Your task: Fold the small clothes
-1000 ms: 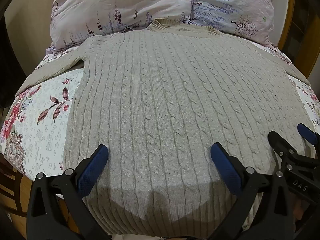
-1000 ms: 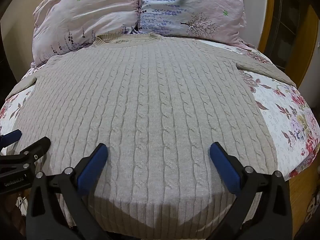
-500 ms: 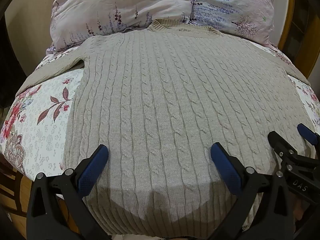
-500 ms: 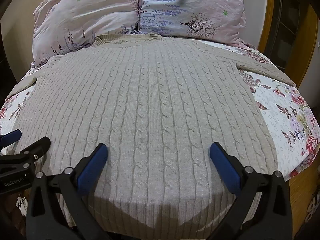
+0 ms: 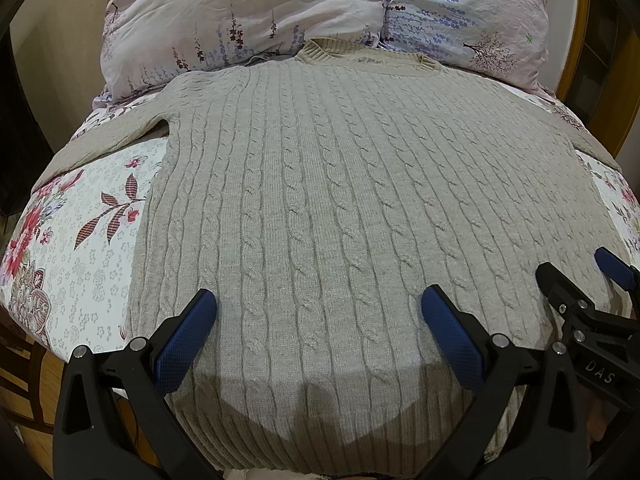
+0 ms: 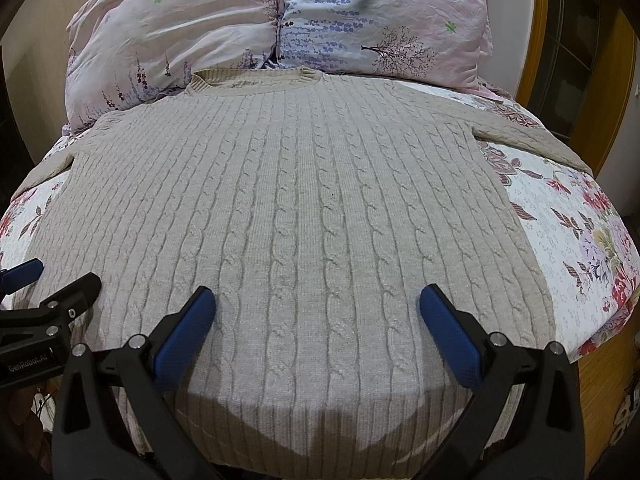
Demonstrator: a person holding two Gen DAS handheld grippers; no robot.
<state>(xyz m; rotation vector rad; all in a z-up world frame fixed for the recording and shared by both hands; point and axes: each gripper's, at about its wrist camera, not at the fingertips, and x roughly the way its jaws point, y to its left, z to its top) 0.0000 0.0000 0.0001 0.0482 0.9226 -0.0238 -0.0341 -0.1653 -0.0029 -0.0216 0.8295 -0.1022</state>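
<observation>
While both grippers hover above its hem, a beige cable-knit sweater (image 5: pixel 340 208) lies flat and unfolded on a floral bedspread (image 5: pixel 80 264), its ribbed neckline (image 5: pixel 360 56) touching two pale patterned pillows (image 5: pixel 248 16) at the head of the bed. Vertical cable columns run from collar to ribbed hem; the sleeves (image 6: pixel 528 136) extend sideways toward the bed's edges. Left gripper (image 5: pixel 316 320): blue-padded fingers (image 5: pixel 184 340) spread wide apart above the lower left half of the garment, holding nothing. Right gripper (image 6: pixel 316 320): fingers (image 6: pixel 448 336) likewise spread wide apart above the lower right half. Each gripper shows at the edge of the other's view.
</observation>
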